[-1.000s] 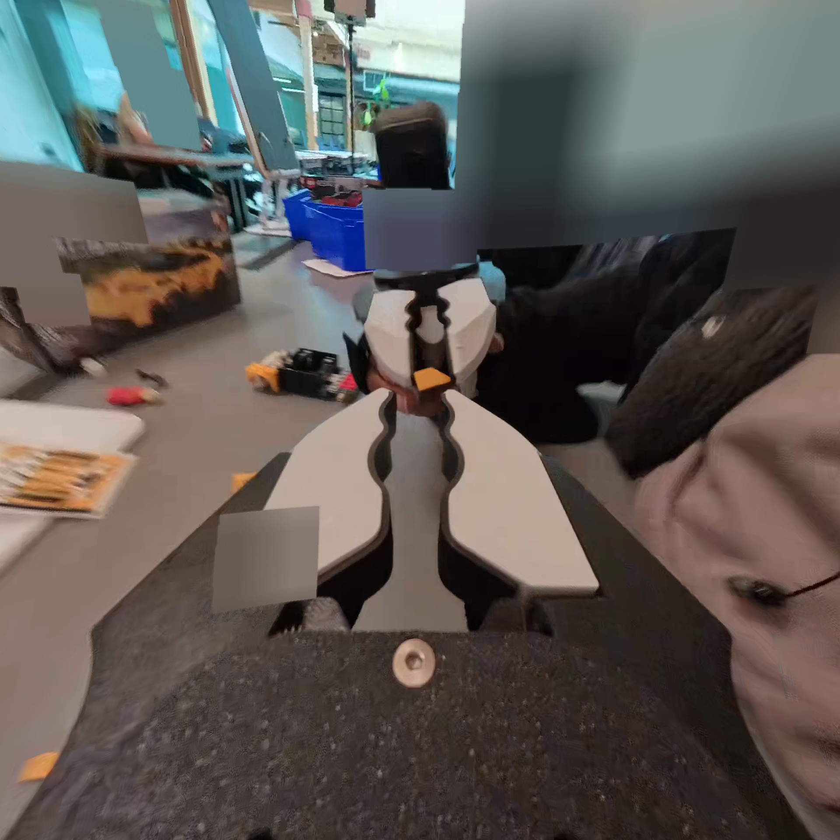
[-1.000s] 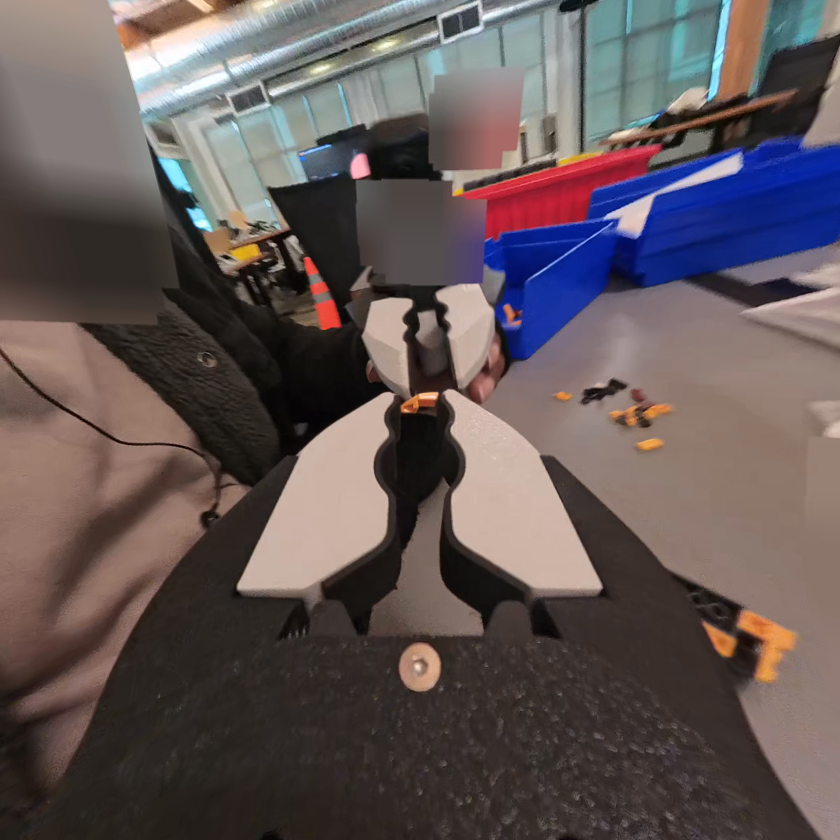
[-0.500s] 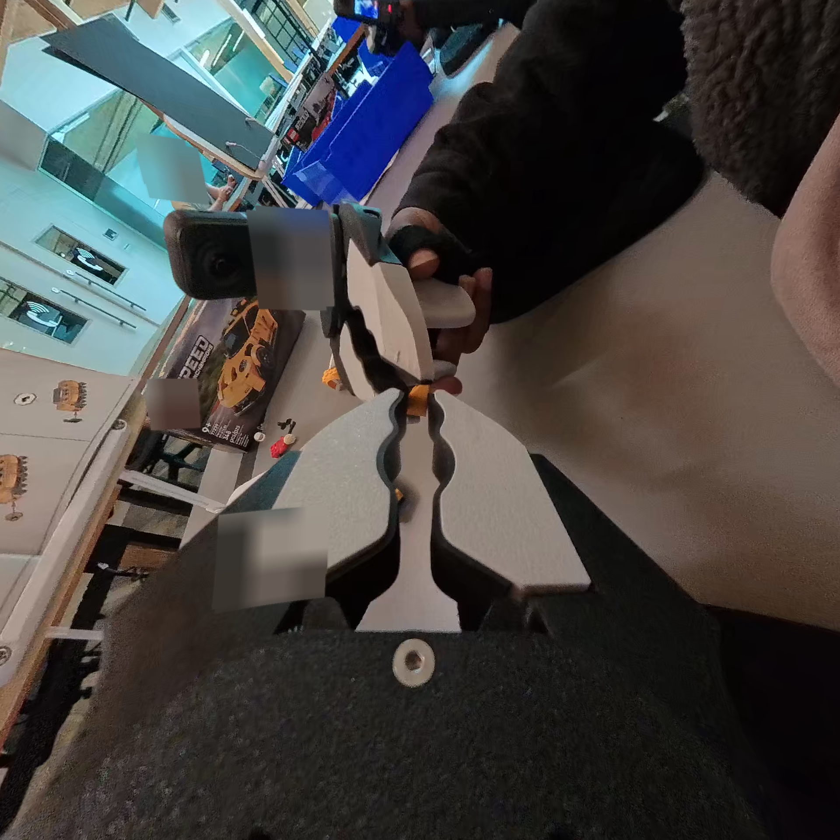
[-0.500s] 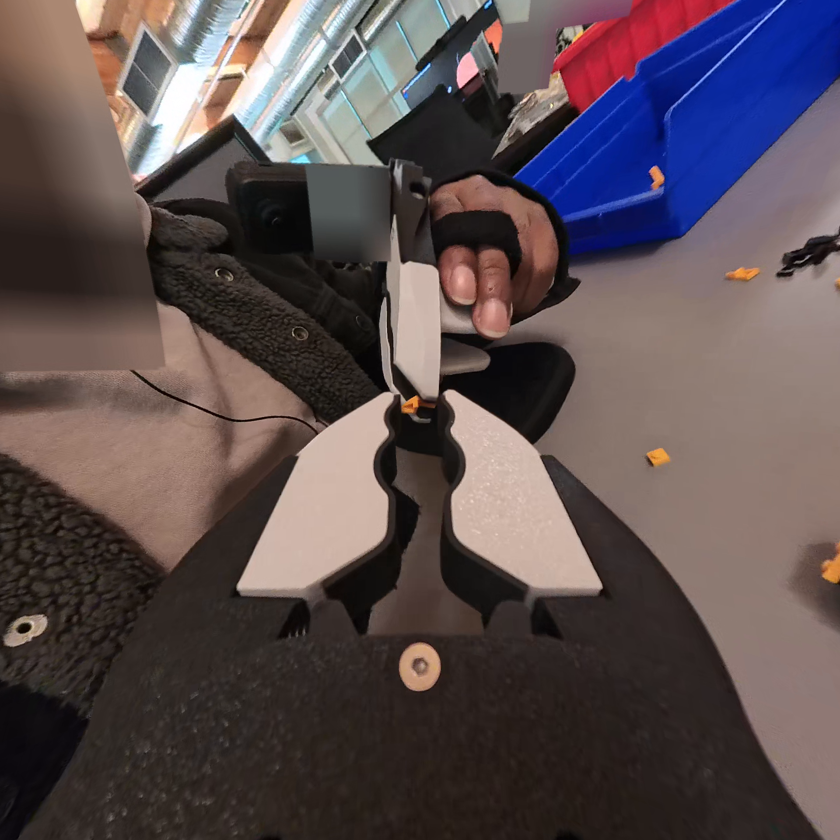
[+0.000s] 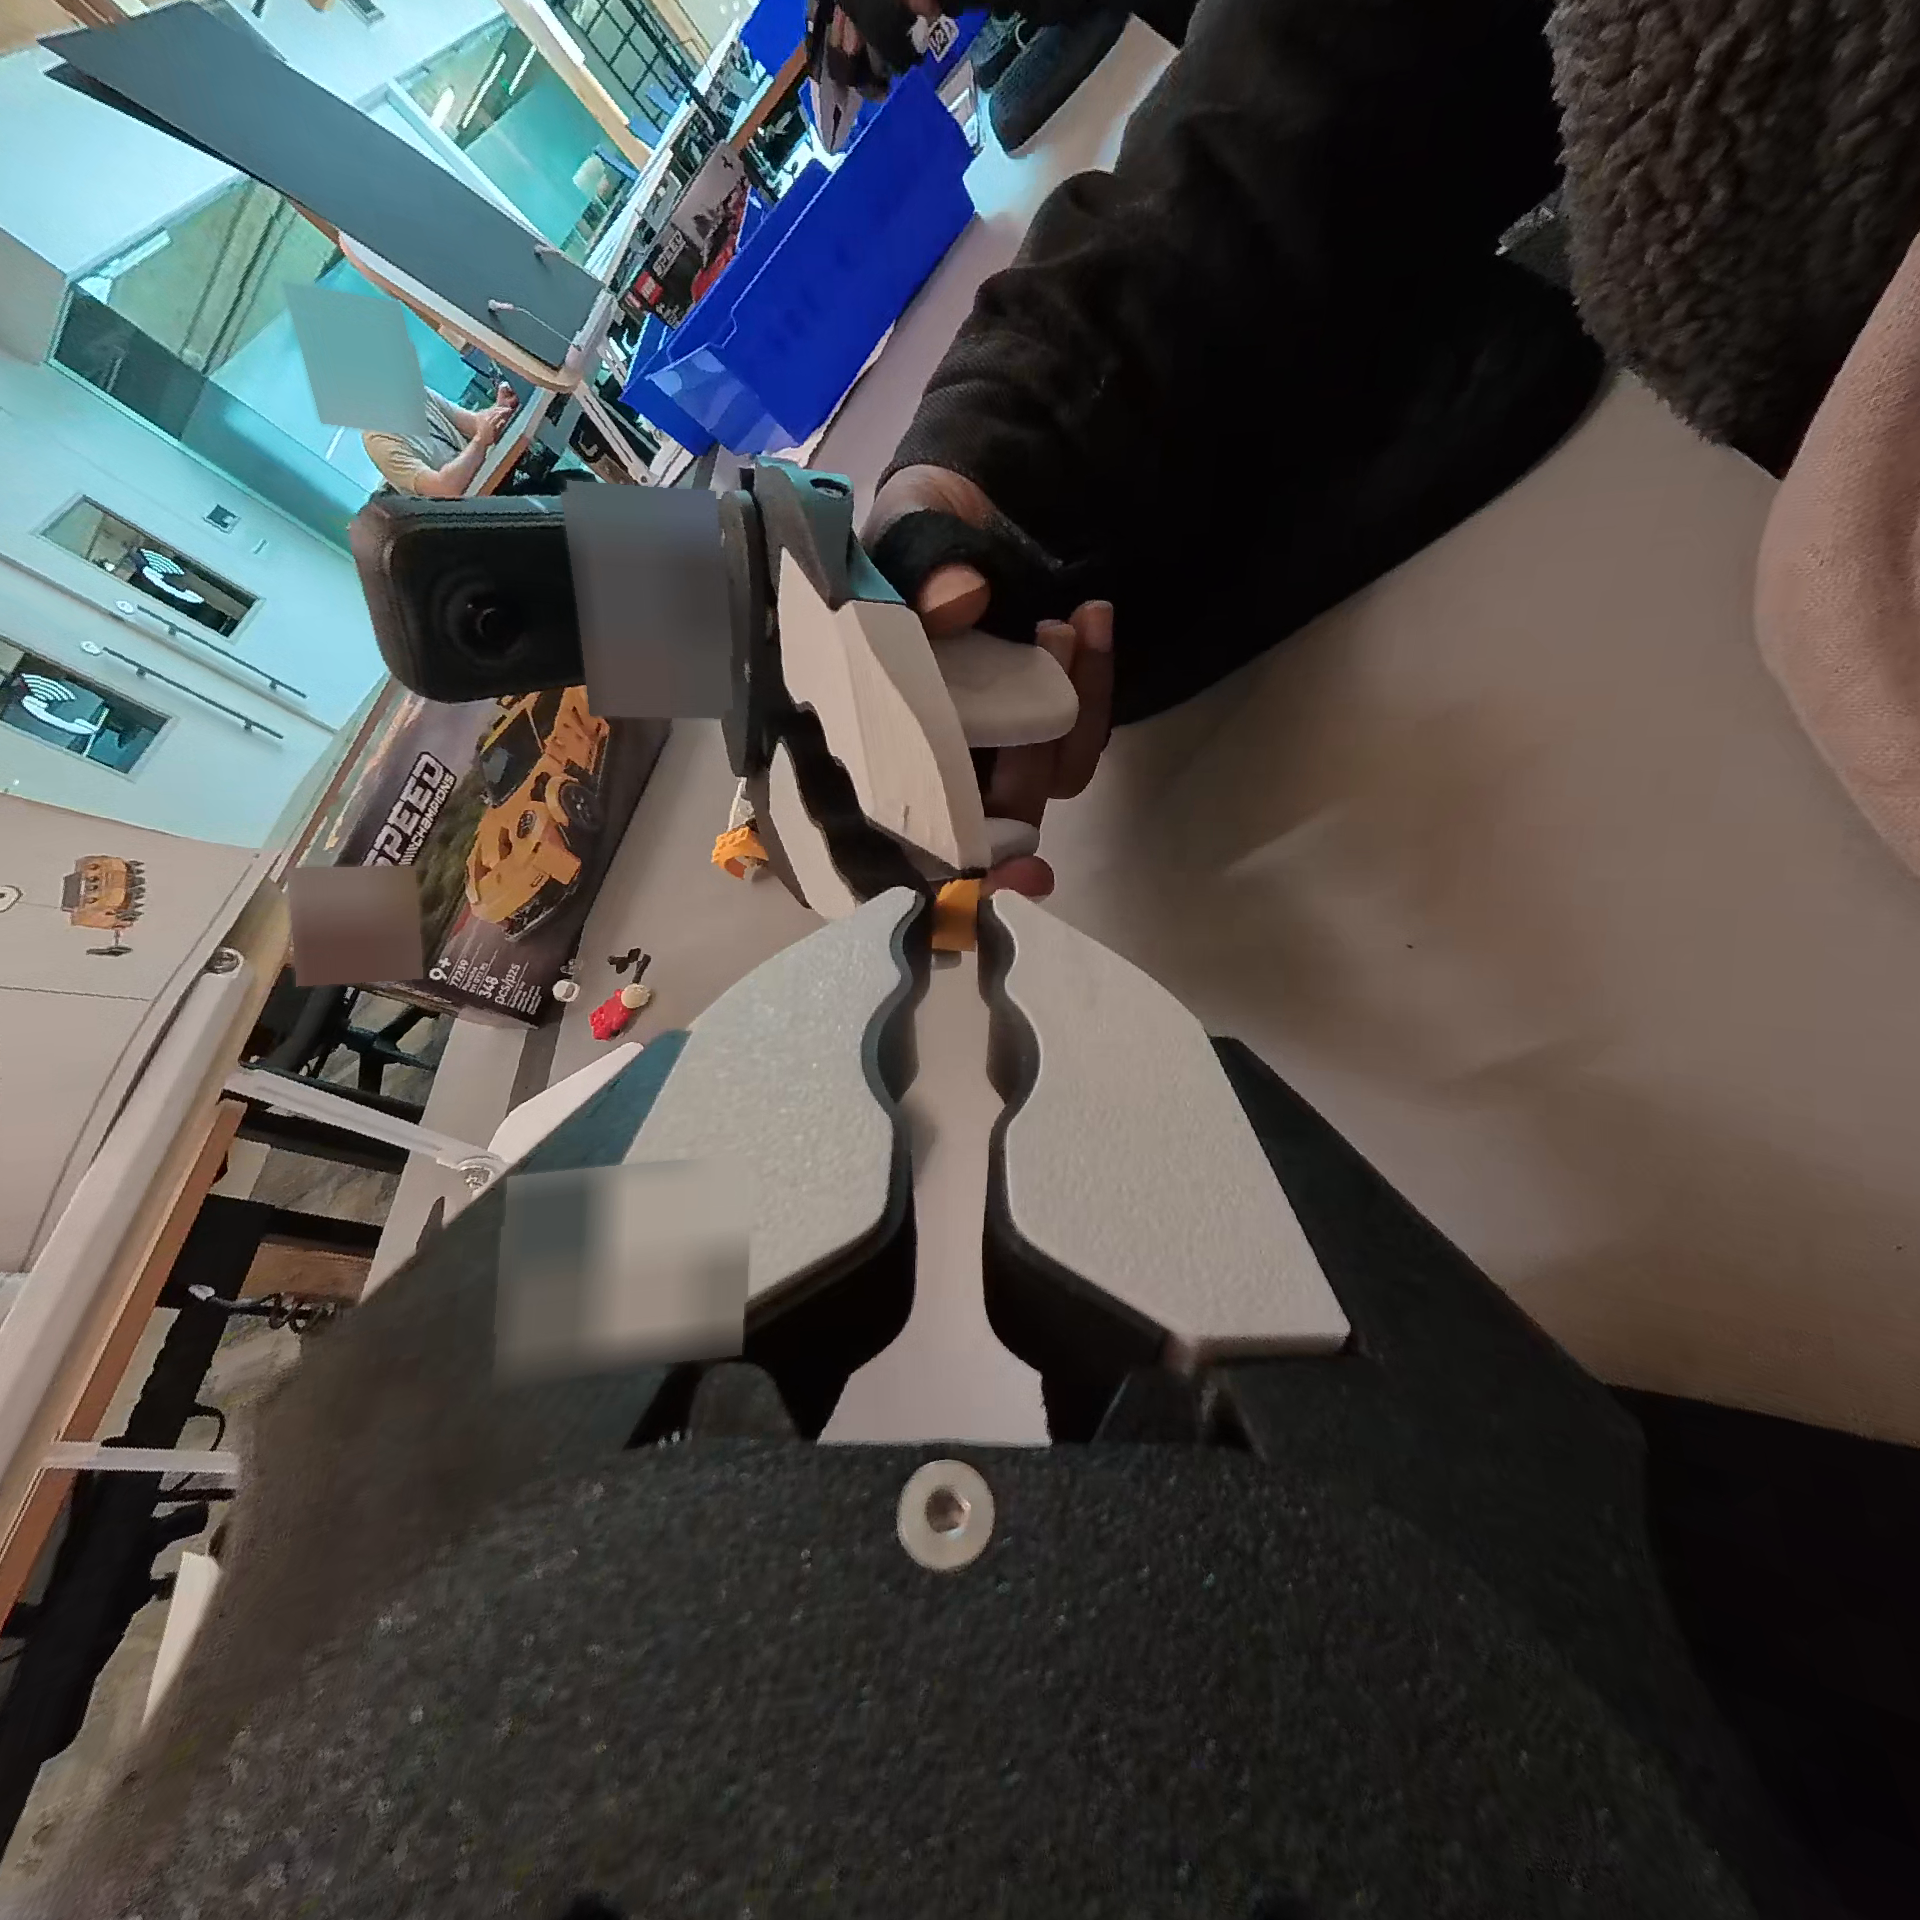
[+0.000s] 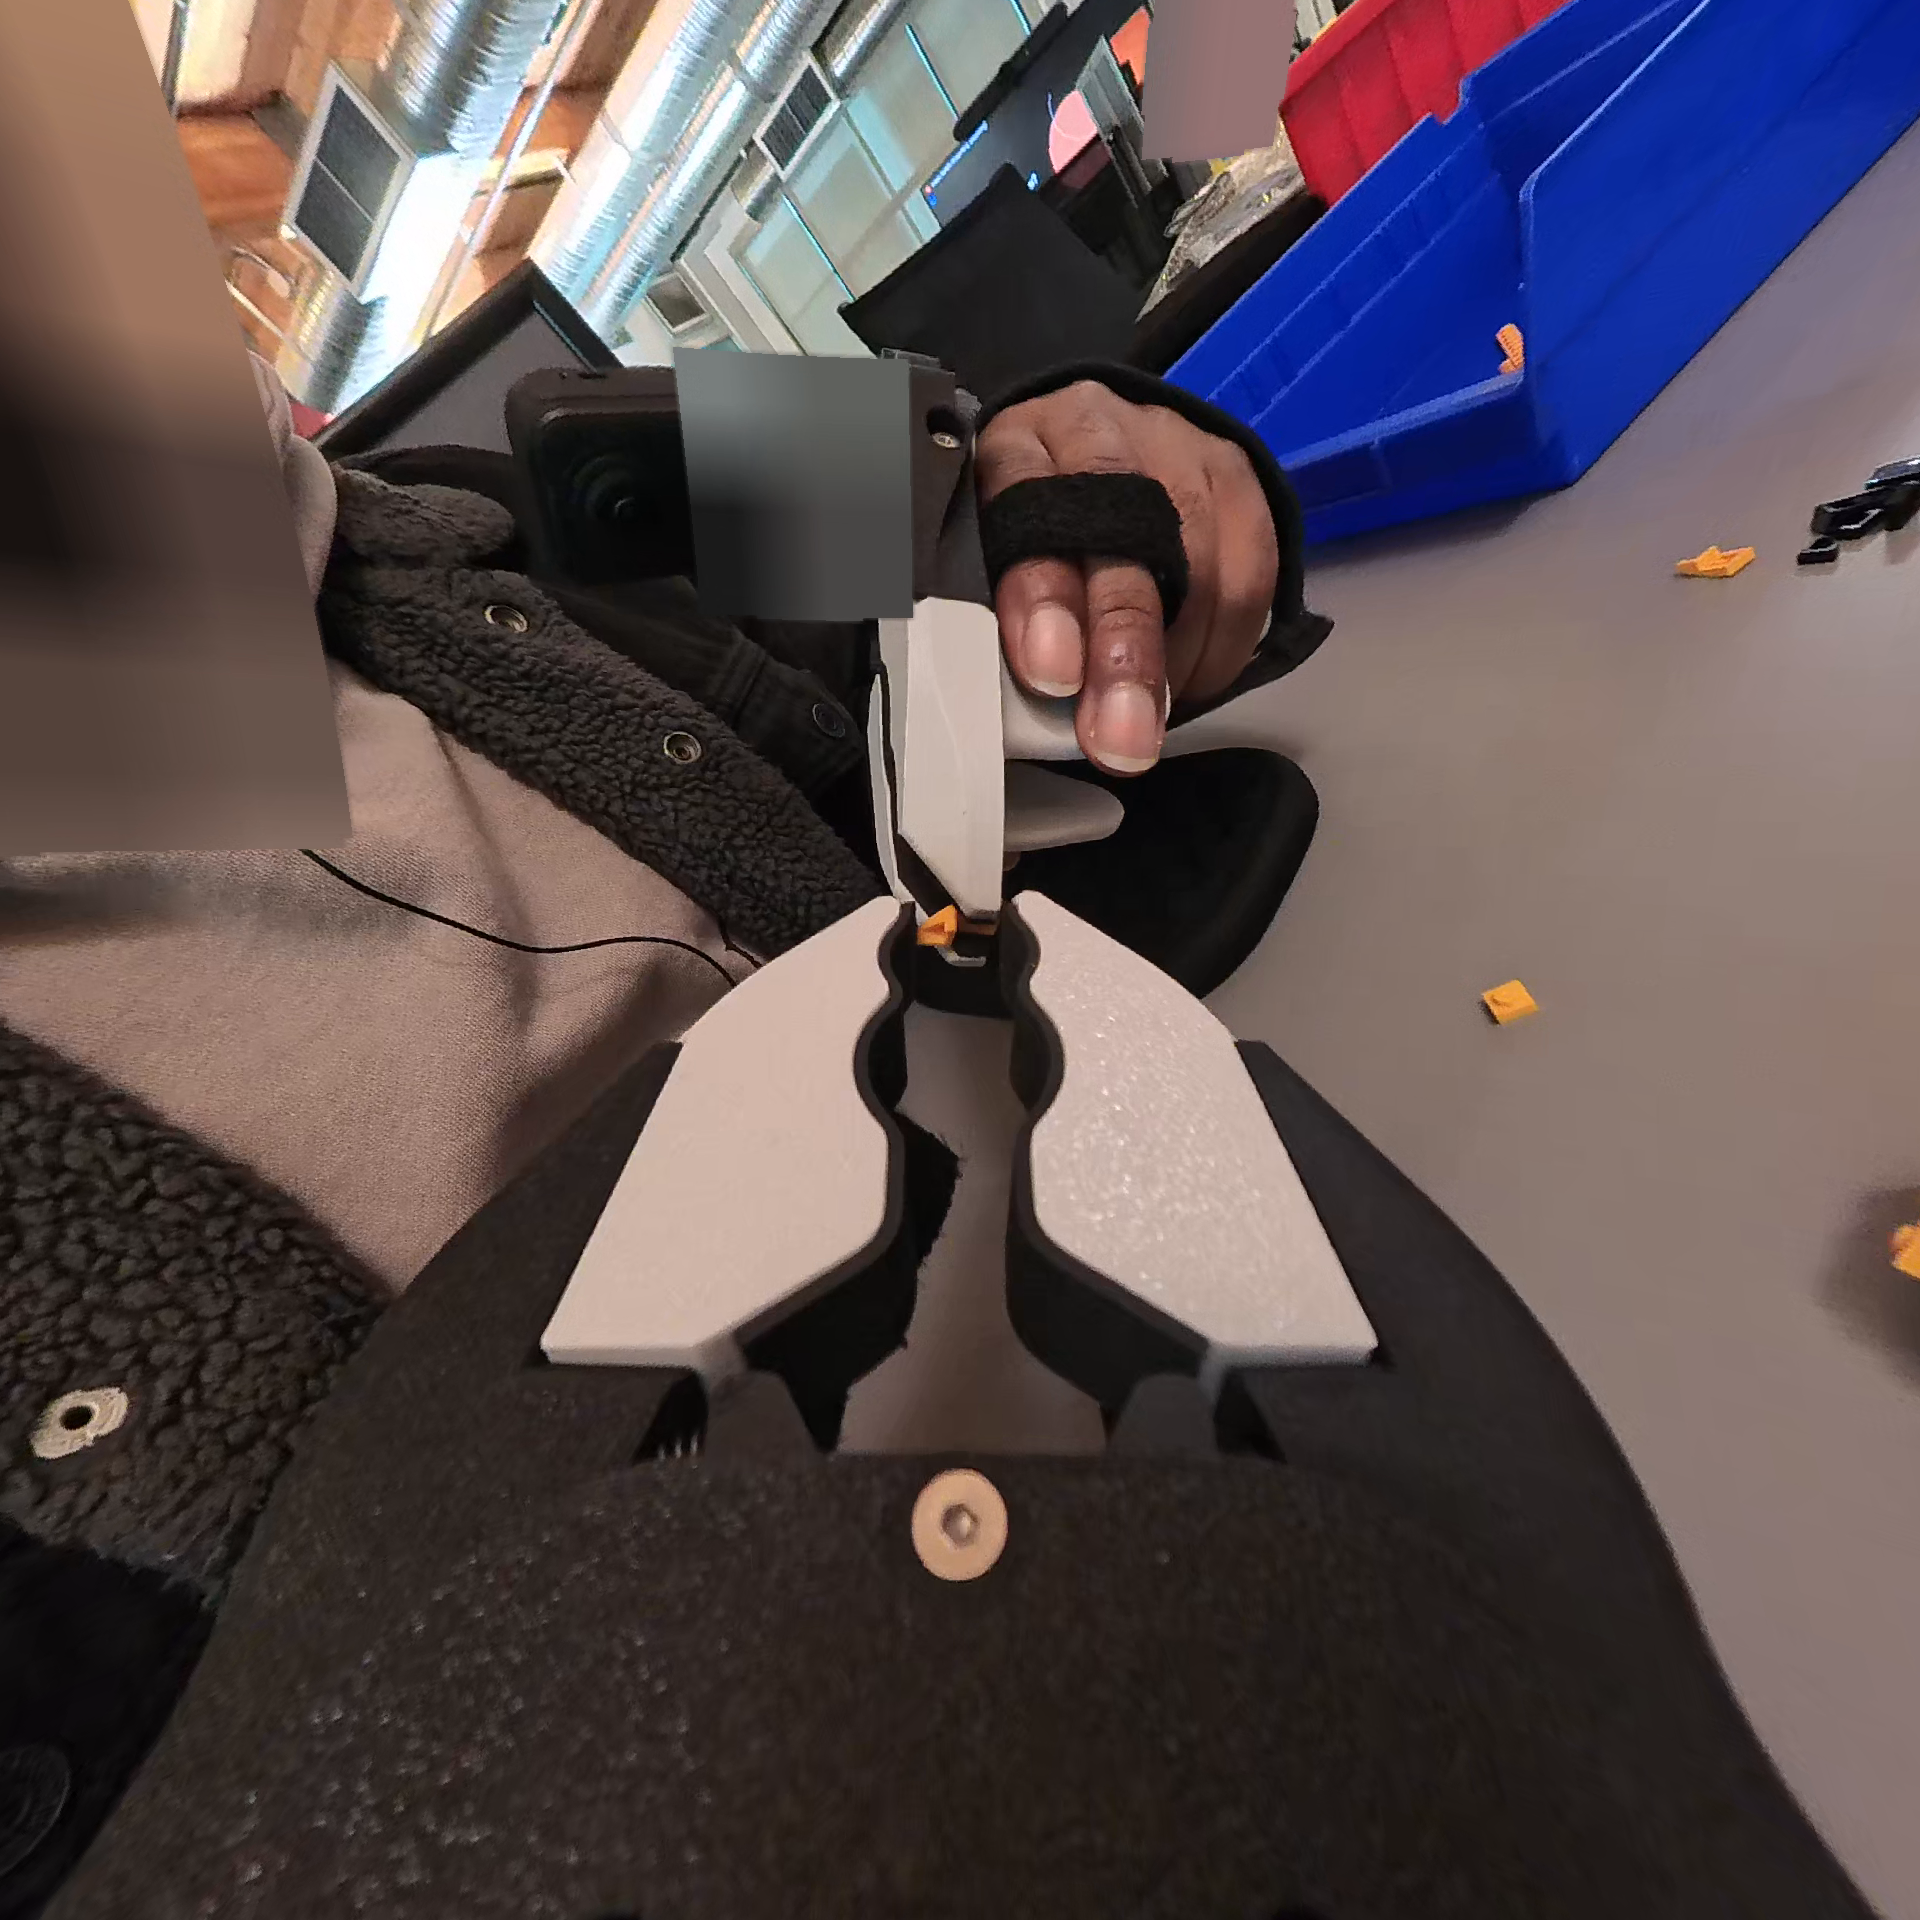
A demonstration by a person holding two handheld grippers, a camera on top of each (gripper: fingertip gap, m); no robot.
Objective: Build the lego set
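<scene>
A small orange lego piece (image 5: 954, 923) is held in mid-air where my two grippers meet tip to tip. My left gripper (image 5: 951, 914) is shut on it from below in the left wrist view. The right gripper (image 5: 914, 831) comes in from above, turned a quarter turn, and a hand holds it. In the right wrist view my right gripper (image 6: 956, 923) is shut on the orange piece (image 6: 938, 925), with a small black part (image 6: 982, 917) beside it. The left gripper (image 6: 951, 769) shows edge-on just above. How the parts join is hidden by the fingertips.
The lego set box (image 5: 499, 831) lies at the far table edge, with a small red part (image 5: 615, 1013) and a yellow part (image 5: 736, 847) nearby. Blue bins (image 6: 1558, 312) stand behind. Loose orange pieces (image 6: 1507, 1003) and black pieces (image 6: 1860, 514) lie on the grey table (image 6: 1558, 831). The person's jacket (image 6: 582, 686) is close on the left. My two grippers' fingertips are within a few centimetres of each other.
Both grippers have rolled since a second ago, so they now cross at right angles. The tips have closed in on the orange piece. Little has moved in the last half second.
</scene>
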